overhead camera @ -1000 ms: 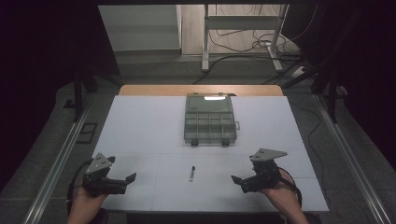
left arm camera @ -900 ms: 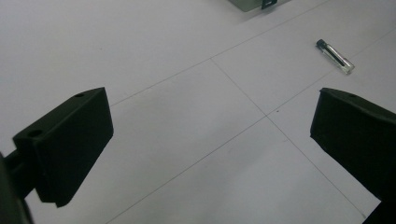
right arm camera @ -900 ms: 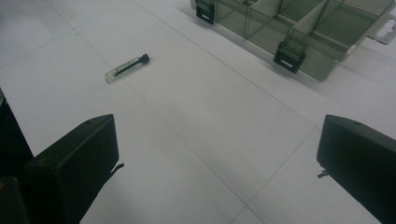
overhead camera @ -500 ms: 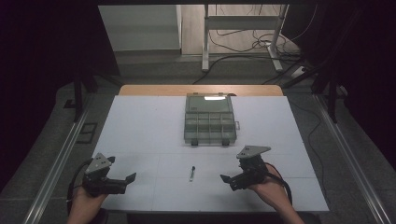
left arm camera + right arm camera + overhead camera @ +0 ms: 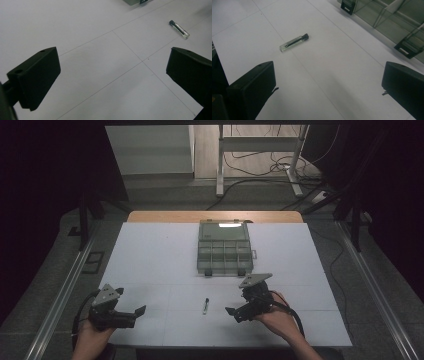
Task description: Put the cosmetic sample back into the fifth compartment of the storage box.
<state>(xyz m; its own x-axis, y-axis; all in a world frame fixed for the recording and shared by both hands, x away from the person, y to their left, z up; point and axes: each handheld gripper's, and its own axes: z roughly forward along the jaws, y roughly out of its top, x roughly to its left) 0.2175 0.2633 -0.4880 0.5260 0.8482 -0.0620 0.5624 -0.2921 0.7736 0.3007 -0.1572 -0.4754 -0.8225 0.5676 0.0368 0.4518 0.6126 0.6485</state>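
Note:
A small clear vial with a black cap [image 5: 205,306] lies flat on the white table [image 5: 150,260], near the front middle. My right gripper [image 5: 232,314] is just right of the vial, pointing left, jaws wide open and empty. In the right gripper view the vial [image 5: 294,42] lies ahead and left of the open gripper [image 5: 329,85]. My left gripper [image 5: 136,314] rests open at the front left, pointing right. The left gripper view has the vial [image 5: 179,29] far off at upper right, beyond the open gripper [image 5: 112,75].
A clear plastic compartment box [image 5: 224,247] with its lid up stands at the table's middle back; its front latches and compartments [image 5: 392,22] lie ahead and right of the right gripper. Thin grid lines cross the table. The table's front edge is close to both hands.
My right gripper has moved left across the front of the table, closer to the vial. The left gripper and the vial have stayed put.

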